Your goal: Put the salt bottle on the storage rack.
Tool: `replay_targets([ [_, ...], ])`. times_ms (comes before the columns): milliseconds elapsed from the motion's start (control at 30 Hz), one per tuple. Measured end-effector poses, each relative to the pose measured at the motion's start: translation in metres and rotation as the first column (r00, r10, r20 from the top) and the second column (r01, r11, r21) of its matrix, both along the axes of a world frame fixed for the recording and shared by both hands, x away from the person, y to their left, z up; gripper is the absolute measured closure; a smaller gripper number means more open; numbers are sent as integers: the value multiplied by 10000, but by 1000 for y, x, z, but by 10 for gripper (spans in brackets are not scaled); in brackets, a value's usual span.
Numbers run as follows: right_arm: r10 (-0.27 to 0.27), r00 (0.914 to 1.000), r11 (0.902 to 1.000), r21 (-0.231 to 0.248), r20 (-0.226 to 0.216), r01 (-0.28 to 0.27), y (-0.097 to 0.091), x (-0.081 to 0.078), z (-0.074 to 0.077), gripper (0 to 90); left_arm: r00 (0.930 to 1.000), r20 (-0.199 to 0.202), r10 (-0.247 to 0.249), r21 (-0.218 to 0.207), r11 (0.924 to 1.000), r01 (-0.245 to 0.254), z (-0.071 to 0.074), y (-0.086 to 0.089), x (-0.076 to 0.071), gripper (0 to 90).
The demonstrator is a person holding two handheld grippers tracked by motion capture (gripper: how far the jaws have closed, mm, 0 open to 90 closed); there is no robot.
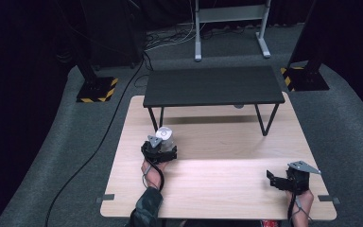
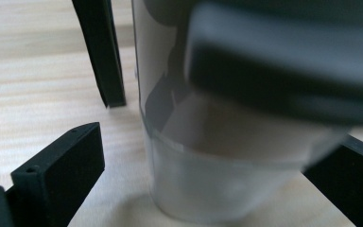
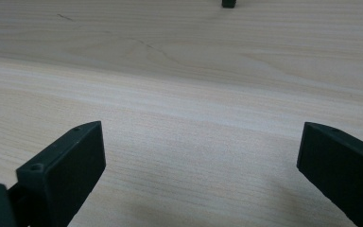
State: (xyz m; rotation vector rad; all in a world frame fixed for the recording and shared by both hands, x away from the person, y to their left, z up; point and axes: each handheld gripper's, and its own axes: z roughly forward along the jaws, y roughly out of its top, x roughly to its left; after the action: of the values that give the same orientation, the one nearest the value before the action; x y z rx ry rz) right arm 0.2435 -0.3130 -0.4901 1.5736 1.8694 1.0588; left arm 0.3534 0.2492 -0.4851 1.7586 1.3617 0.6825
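A pale, translucent cup [image 1: 164,135] with a white top stands on the wooden table [image 1: 227,187], just in front of the small black table's left legs. My left gripper [image 1: 163,144] reaches around it from the near side. In the left gripper view the cup [image 2: 217,184] stands between the two jaws; the left jaw is clear of its wall and the right jaw is close beside it, so my left gripper [image 2: 205,177] is open. A blurred dark band crosses the cup's upper part. My right gripper [image 1: 271,179] rests at the near right, open over bare wood [image 3: 198,161].
A low black table [image 1: 212,85] stands on the far half of the wooden table; one of its legs [image 2: 101,52] is just left of the cup. Black stands with yellow-striped bases [image 1: 97,89] and a cable lie on the grey floor.
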Motion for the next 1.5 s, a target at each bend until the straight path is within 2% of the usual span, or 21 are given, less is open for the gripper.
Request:
replay_targets([
  [100, 3, 10000, 10000, -30, -14, -3, 1, 0, 0, 6, 9997, 219, -92, -2, 10000, 92, -3, 0, 3, 24],
  [133, 15, 10000, 10000, -43, -16, -15, 1, 1, 0, 6, 9993, 355, -89, -4, 10000, 90, -5, 0, 2, 95],
  [167, 15, 10000, 10000, -48, -19, -15, 1, 1, 0, 6, 9973, 670, -309, 50, 9995, 307, -9, 1, 1, 183],
  [200, 11, 10000, 10000, -65, -21, -11, 1, 1, 0, 6, 9974, 693, -189, 127, 9998, 180, -9, -2, 1, 292],
  [400, 1, 10000, 10000, -53, -17, -1, 1, 1, 0, 6, 9979, 582, -276, 236, 9994, 263, -6, -1, 2, 295],
  [733, -1, 10000, 10000, 23, 55, 1, 0, -1, -1, 4, 9975, 586, -403, 119, 9991, 396, -4, 2, 1, 297],
  [1133, -58, 9999, 10000, 68, 84, 57, 0, -2, -1, 5, 9959, 483, -765, 2, 9971, 766, 3, 9, -13, 297],
  [1500, -30, 10000, 10000, 35, 79, 30, 0, -2, -1, 1, 9921, 572, -1114, -50, 9937, 1118, 12, 15, -26, 298],
])
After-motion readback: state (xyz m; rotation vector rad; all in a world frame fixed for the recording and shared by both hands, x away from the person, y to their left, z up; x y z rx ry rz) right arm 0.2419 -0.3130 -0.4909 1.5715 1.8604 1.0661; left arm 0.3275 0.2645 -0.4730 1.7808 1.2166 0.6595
